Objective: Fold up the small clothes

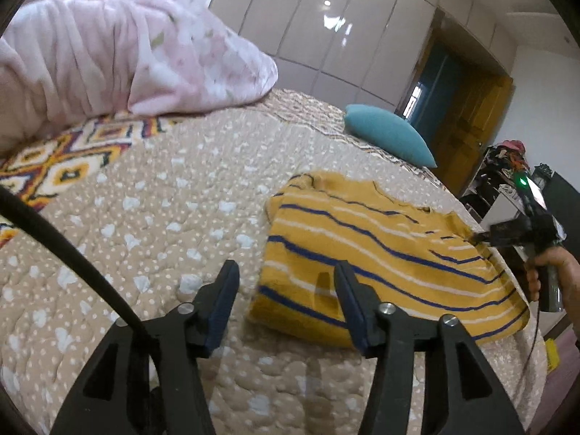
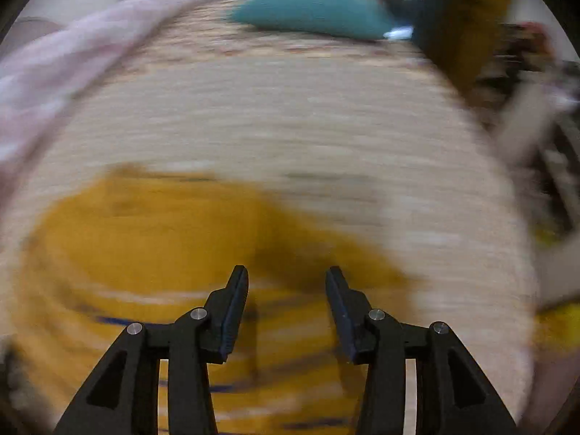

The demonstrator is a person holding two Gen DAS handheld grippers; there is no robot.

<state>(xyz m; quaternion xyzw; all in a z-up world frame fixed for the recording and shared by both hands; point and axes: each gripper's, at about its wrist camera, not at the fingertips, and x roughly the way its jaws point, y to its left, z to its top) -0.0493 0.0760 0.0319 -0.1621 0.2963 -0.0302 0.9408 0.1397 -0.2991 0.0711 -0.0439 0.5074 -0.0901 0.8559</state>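
Quilted bed [image 1: 163,199], striped shirt [image 1: 380,253], pink blanket [image 1: 127,54], teal pillow [image 1: 388,134]

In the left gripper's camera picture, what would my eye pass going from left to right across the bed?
Pink blanket → patterned rug-like cloth → left gripper, jaws apart → yellow striped shirt → right gripper at the shirt's right edge. The teal pillow lies farther back, above the shirt.

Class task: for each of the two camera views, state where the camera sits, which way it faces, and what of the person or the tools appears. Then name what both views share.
Left wrist: behind the open left gripper, facing across the beige quilted bedspread at the yellow striped folded garment; right gripper shows.
Right wrist: behind the open right gripper, over the garment, blurred.
Shared: garment, teal cushion.
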